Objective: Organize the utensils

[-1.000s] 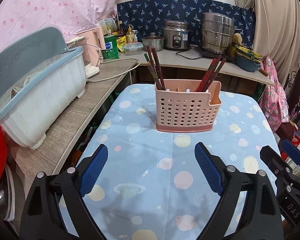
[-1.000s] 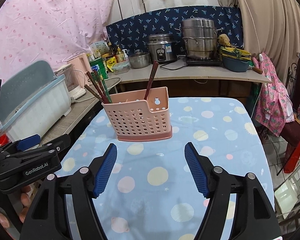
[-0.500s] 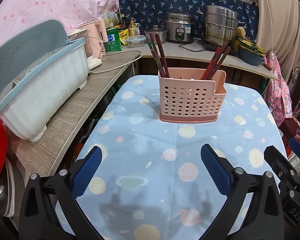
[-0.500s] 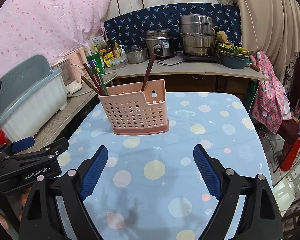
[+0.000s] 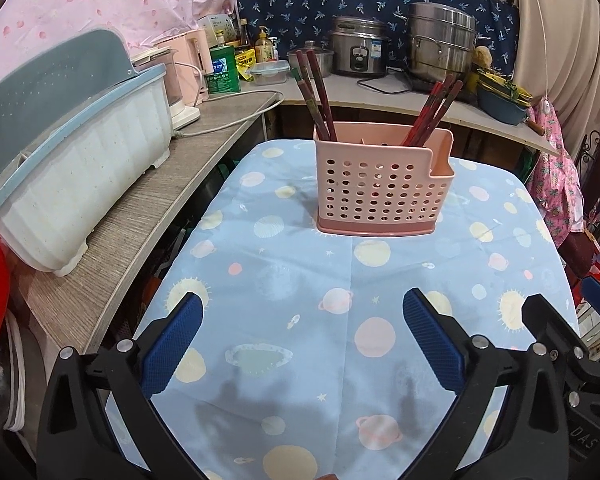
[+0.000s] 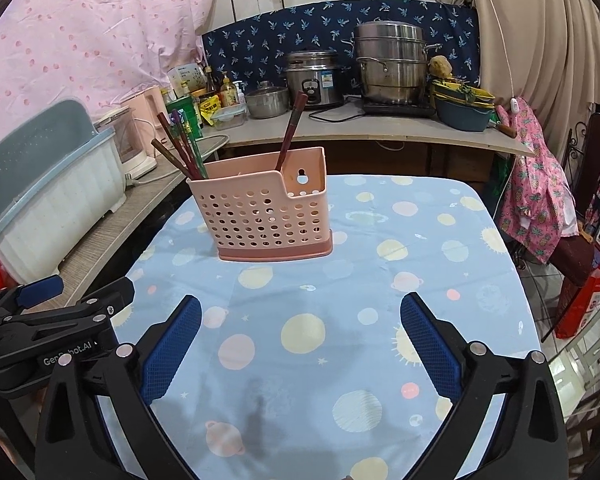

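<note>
change: both grippers drew back toward near edge over last second | left gripper [image 5: 300,336] wide, empty | right gripper [image 6: 300,336] wide, empty | chopsticks [image 5: 318,94] stood sorted in pink caddy [image 5: 380,188], far-centre of table [image 5: 300,280] | judgement: task likely finished

Both views are taken from low over the near end of the worktop [image 5: 284,280], looking forward between spread jaws toward the pink utensil basket [image 5: 380,188] and the back counter [image 5: 380,92]. The basket [image 6: 264,216] is seen from its left front in the left view and from its right front in the right view, at middling range. The basket, tablecloth and counter are shared, and each device is caught at the other view's edge.
</note>
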The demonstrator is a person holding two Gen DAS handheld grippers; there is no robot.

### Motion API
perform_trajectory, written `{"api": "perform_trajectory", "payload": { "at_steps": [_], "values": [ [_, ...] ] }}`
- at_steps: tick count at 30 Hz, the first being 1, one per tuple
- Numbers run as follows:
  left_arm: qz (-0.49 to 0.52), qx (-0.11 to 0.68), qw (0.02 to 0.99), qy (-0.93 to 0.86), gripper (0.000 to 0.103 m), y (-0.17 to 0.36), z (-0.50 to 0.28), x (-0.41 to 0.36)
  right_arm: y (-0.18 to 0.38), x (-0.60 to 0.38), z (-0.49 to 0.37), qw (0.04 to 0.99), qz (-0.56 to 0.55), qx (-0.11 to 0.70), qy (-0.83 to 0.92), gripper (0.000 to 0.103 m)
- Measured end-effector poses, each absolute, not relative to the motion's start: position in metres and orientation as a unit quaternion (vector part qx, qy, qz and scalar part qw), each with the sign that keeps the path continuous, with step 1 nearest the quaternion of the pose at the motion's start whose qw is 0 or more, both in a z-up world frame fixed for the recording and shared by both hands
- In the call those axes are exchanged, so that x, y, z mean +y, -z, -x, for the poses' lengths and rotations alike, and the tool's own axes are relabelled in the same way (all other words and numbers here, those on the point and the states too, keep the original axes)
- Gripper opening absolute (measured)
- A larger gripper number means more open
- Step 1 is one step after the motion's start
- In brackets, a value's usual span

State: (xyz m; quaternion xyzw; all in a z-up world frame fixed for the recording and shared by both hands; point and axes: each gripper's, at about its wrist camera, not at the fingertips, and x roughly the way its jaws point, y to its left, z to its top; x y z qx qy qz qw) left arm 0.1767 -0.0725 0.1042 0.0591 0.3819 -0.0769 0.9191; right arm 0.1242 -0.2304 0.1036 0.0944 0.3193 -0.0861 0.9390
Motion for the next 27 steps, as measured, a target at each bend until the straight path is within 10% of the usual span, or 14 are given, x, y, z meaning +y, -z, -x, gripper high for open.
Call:
{"api": "perform_trajectory", "payload": {
  "at_steps": [27],
  "values": [
    [-0.056,0.393,0.915,0.075,0.096,-0.0957,-0.1836,-0.0693,-0.0978,-0.2282,-0.1325,0.934,-0.089,0.334,0.095,0.096]
  ]
}}
